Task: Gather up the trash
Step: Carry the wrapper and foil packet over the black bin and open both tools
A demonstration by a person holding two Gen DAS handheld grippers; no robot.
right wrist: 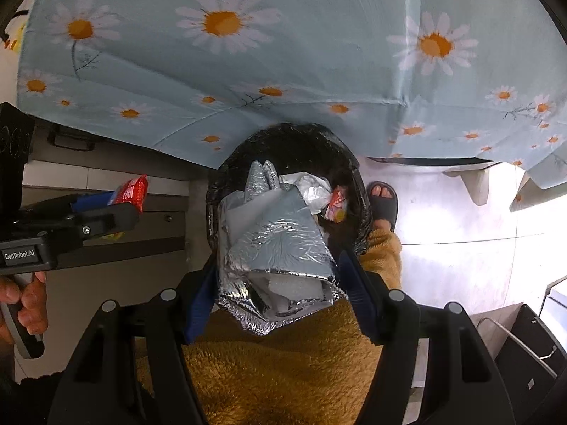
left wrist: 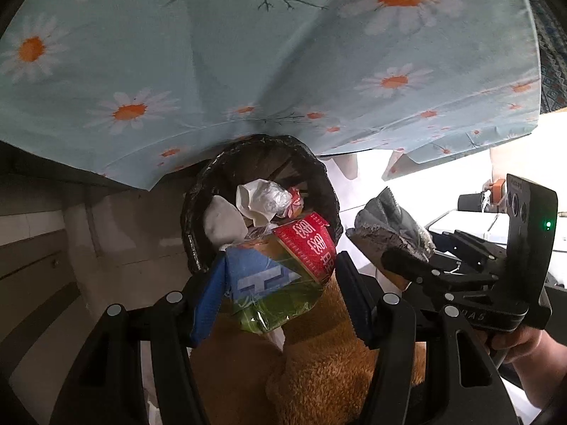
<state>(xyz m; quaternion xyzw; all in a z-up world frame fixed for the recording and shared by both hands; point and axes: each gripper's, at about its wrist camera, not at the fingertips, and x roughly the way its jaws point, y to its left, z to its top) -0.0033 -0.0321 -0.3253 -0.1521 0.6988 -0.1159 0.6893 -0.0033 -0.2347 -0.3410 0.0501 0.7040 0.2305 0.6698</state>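
My left gripper (left wrist: pixel 280 283) is shut on a crumpled wrapper (left wrist: pixel 283 265), red, blue and green, held just above the near rim of a black-lined trash bin (left wrist: pixel 327 177). The bin holds white paper (left wrist: pixel 258 200) and other scraps. My right gripper (right wrist: pixel 276 283) is shut on a crumpled silver foil bag (right wrist: pixel 273 248), held over the same bin (right wrist: pixel 294 141). The right gripper with the foil also shows in the left wrist view (left wrist: pixel 397 244). The left gripper with the red wrapper shows at the left of the right wrist view (right wrist: pixel 106 209).
A light blue daisy-print tablecloth (left wrist: pixel 248 71) hangs over the table edge just behind the bin. The person's orange fleece legs (right wrist: pixel 283 372) are below both grippers, and a foot in a dark slipper (right wrist: pixel 382 198) stands right of the bin. The floor (right wrist: pixel 460 212) is white.
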